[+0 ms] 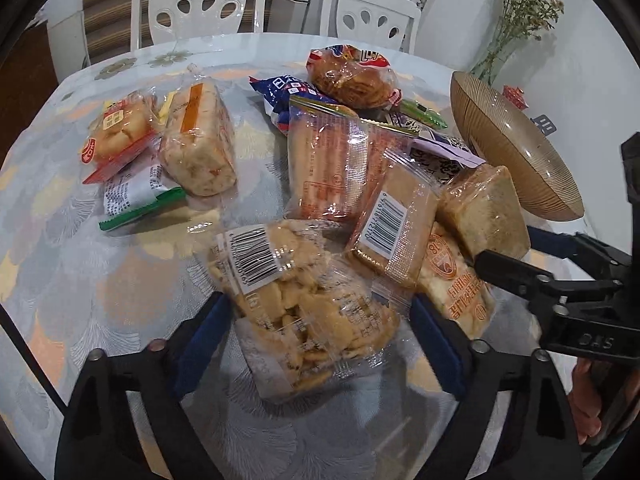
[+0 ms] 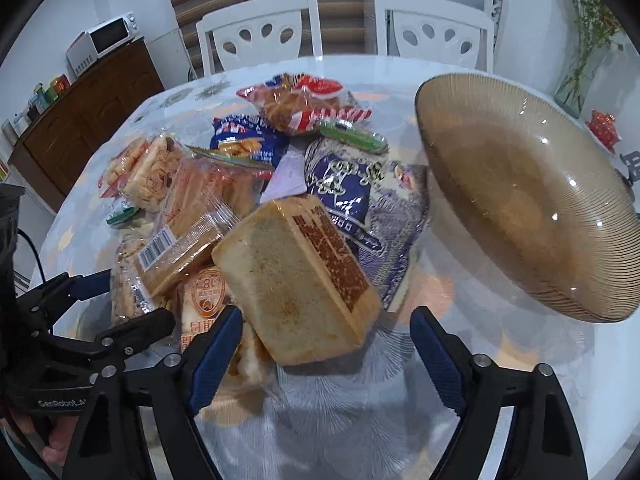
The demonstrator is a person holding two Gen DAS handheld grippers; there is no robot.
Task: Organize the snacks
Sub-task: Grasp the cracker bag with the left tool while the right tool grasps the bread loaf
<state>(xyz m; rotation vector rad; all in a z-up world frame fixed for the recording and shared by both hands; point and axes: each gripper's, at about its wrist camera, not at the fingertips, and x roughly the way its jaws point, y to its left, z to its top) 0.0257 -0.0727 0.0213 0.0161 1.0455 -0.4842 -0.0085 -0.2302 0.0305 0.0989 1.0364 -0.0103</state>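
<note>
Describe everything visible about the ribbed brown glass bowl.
The bowl is wide, shallow, translucent amber-brown glass with fine concentric ribs on its wall and a smoother centre. It looks empty and sits upright on the patterned table, to the right of the snack pile. A purple snack packet lies beside its left rim; contact is unclear.

A round worktop [image 1: 120, 280] under a pale patterned cloth carries a loose heap of wrapped snacks: a clear bag of crackers [image 1: 296, 300], a bread loaf [image 2: 296, 288], a purple packet [image 2: 352, 192] and a blue packet [image 2: 248, 140]. Apart to one side lie a wrapped cake [image 1: 200, 144] and a green-edged sachet [image 1: 136, 200]. A ribbed amber glass bowl [image 2: 520, 208] sits beside the heap.
</note>
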